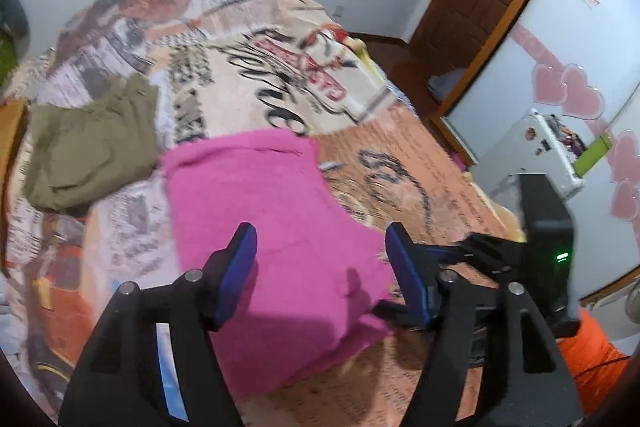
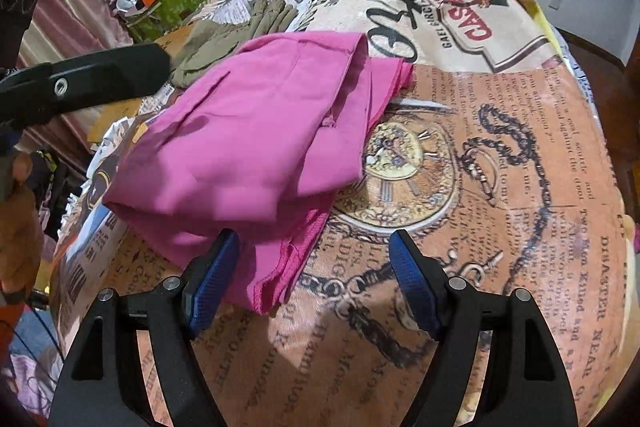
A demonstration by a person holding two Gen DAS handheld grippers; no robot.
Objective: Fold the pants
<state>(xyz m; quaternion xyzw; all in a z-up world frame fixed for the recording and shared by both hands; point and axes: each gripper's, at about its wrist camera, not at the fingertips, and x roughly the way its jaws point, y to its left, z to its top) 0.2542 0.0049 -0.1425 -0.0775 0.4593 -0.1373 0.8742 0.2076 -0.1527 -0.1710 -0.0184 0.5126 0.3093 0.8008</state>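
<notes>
My left hand-held gripper (image 1: 320,267) hangs w/ jaws apart over the pink pants (image 1: 276,227), nothing clamped btwn the blue pads; my right hand-held gripper (image 2: 316,275) is likewise released, its left pad just beside the pants' near hem, the other over bare blanket (image 2: 460,187). Pants lie folded in a heap on the bed's printed blanket, approx. mid-bed. An olive garment (image 1: 92,155) sits beyond them to the left, close by but whether touching I can't tell.

The bedspread (image 2: 500,155) carries upside-down print: "CASA" in red letters, "DISASTER NEAR" and "Two Men Killed" in newspaper type.
</notes>
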